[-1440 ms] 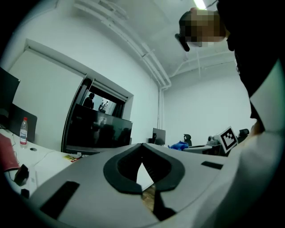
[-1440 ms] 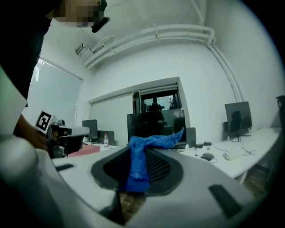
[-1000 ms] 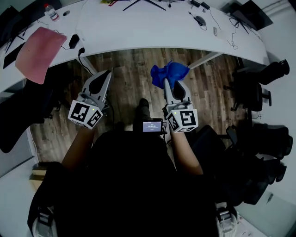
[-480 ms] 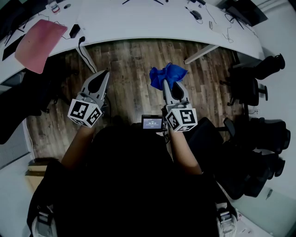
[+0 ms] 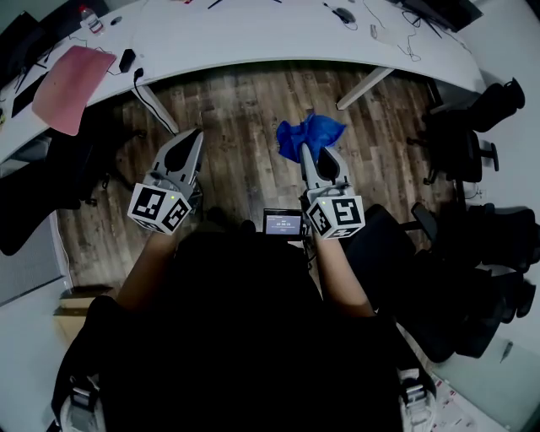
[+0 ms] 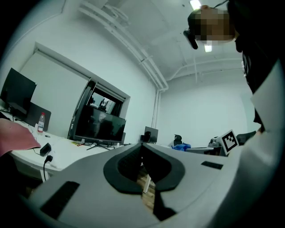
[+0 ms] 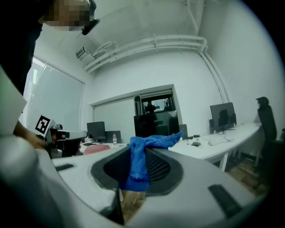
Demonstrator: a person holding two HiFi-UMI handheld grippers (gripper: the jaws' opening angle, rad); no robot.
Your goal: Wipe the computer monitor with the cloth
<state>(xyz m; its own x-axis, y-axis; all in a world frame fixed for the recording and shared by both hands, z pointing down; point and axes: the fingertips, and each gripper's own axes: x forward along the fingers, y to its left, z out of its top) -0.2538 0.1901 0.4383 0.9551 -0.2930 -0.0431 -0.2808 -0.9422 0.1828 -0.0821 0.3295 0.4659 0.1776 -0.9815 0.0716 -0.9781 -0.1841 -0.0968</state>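
A blue cloth point(image 5: 310, 135) hangs bunched from my right gripper point(image 5: 307, 148), which is shut on it above the wooden floor. In the right gripper view the cloth point(image 7: 141, 153) drapes between the closed jaws, with a dark monitor point(image 7: 156, 121) straight ahead on the white desk. My left gripper point(image 5: 193, 135) is shut with nothing in it, level with the right one. The left gripper view shows its jaws point(image 6: 142, 145) meeting, the monitor point(image 6: 99, 126) to the front left, and the cloth point(image 6: 181, 146) further right.
The curved white desk point(image 5: 253, 42) runs across the top, carrying a pink pad point(image 5: 71, 83), a mouse point(image 5: 344, 14) and cables. Black office chairs point(image 5: 472, 143) crowd the right side. A desk leg point(image 5: 364, 87) slants down near the cloth. A water bottle point(image 6: 41, 122) stands on the desk.
The desk has slid toward the top of the head view and more floor shows. Both grippers keep nearly the same pose, the right one still holding the cloth.
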